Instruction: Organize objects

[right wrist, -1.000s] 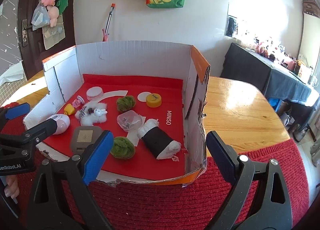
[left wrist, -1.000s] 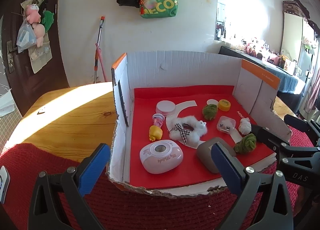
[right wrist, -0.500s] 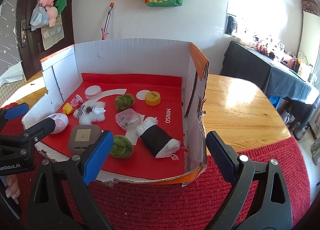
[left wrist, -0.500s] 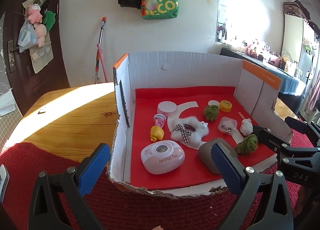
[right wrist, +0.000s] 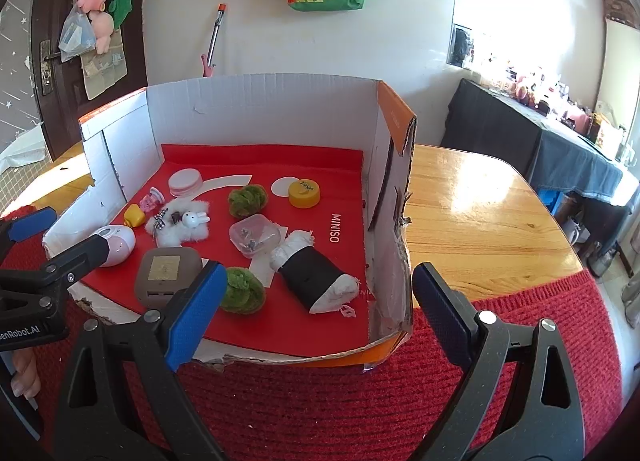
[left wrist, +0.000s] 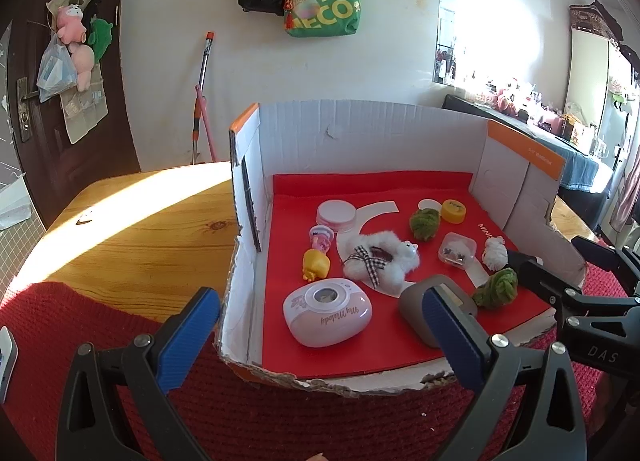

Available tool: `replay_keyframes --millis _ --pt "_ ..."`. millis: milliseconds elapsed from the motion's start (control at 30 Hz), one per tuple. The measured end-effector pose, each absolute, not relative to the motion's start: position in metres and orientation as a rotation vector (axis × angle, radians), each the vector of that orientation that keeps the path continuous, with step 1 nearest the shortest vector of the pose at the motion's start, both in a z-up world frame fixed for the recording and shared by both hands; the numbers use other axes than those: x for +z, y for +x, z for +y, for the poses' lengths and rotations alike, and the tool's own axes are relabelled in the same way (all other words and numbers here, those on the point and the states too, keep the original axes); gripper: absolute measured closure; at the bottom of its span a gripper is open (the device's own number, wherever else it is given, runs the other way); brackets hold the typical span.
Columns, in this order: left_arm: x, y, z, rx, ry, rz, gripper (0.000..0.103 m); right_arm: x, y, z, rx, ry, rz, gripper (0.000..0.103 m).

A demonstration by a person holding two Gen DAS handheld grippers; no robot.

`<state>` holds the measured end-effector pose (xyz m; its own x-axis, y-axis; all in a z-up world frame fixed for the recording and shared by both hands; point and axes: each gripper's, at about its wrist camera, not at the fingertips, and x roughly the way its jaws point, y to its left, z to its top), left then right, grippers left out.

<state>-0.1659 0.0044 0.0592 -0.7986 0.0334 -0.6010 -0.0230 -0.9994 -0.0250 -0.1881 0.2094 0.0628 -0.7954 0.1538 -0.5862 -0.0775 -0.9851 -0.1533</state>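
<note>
An open cardboard box with a red floor holds several small items: a pink My Melody case, a grey case, a white fluffy scrunchie, two green pompoms, a clear small box, a yellow cap, and a black-and-white roll. My left gripper is open in front of the box's near left. My right gripper is open in front of the near right corner. Both are empty.
The box sits on a wooden table partly covered by a red knitted mat. The box's near wall is torn low. Its right wall stands tall. Bags hang on the far wall.
Both grippers have drifted slightly; the view of the box shifts a little. Nothing in the box has moved, and both grippers stay open.
</note>
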Motion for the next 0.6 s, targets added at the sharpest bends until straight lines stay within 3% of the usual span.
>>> replay_keyframes --millis 600 --pt "0.0615 -0.1622 0.0089 2.964 -0.95 0.009 0.0 0.0636 -0.1872 0.2103 2.86 -0.946 -0.183 0.008"
